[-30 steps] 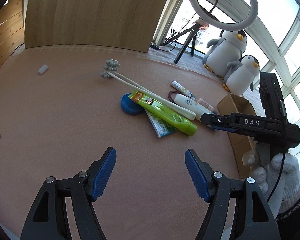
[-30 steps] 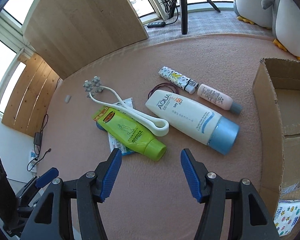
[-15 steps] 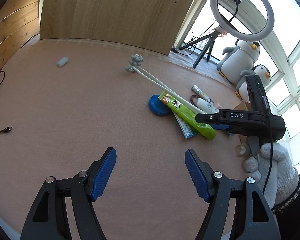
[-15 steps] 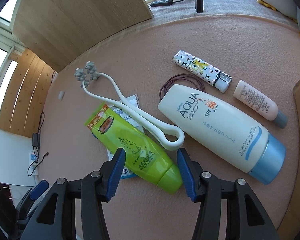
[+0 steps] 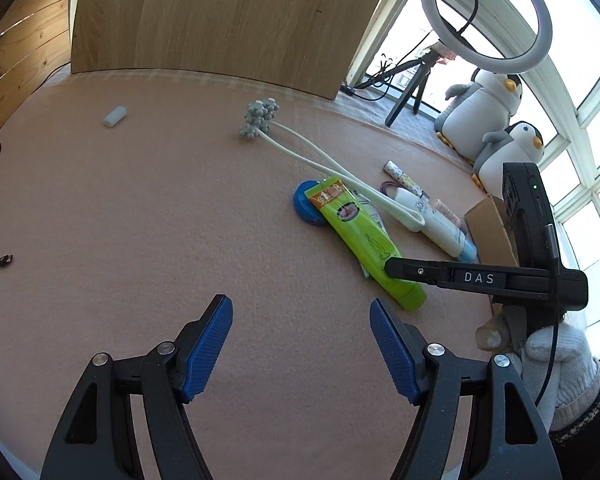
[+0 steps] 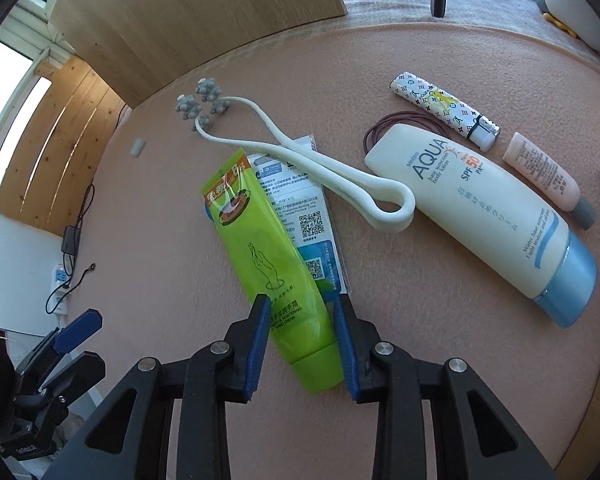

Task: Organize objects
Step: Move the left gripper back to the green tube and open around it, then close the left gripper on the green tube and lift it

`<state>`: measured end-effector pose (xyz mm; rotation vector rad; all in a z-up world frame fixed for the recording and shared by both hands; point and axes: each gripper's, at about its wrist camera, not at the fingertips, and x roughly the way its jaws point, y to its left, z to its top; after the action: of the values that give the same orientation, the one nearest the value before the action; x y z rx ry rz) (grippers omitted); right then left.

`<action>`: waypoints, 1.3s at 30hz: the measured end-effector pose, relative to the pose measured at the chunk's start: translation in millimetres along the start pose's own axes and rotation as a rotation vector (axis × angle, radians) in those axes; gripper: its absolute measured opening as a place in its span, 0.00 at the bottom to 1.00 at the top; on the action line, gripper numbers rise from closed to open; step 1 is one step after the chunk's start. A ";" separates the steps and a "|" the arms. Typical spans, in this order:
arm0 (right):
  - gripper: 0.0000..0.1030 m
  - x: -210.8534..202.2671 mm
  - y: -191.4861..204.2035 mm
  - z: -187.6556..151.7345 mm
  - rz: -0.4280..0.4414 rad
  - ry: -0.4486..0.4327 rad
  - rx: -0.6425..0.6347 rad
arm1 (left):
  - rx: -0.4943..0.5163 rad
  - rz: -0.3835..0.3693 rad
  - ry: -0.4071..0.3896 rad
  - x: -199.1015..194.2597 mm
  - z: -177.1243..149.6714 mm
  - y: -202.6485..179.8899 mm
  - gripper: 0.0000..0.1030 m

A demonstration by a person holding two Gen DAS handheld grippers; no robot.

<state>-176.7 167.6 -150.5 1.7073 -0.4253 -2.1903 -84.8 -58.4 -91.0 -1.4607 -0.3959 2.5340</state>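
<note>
A blue round object [image 5: 305, 209] lies mostly hidden beneath the green tube [image 6: 268, 256], which also covers much of a printed packet [image 6: 300, 208]. The cardboard box [image 5: 490, 228] at far right is blocked by the right gripper's [image 6: 302, 344] body in the left wrist view and cut to a sliver by the frame edge in the other. The small print on the pink bottle [image 6: 544, 172] is too fine to read.

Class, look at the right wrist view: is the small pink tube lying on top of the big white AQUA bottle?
No. The small pink tube lies flat on the mat beside the AQUA bottle, with a strip of mat between them.
</note>
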 end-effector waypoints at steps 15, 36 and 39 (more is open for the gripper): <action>0.28 -9.4 5.7 -75.1 0.069 0.023 0.064 | 0.038 -0.009 0.046 16.6 -10.6 -10.7 0.72; 0.38 -11.5 3.6 -63.8 0.144 0.070 0.066 | 0.111 -0.154 0.193 47.6 -53.6 -54.3 0.72; 0.38 -8.3 6.8 -61.7 0.140 0.087 0.049 | 0.104 -0.168 0.207 54.2 -53.1 -59.0 0.72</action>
<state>-114.3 163.1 -154.9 1.7354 -0.5629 -2.0148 -63.9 20.6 -141.7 -1.5603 -0.3327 2.2148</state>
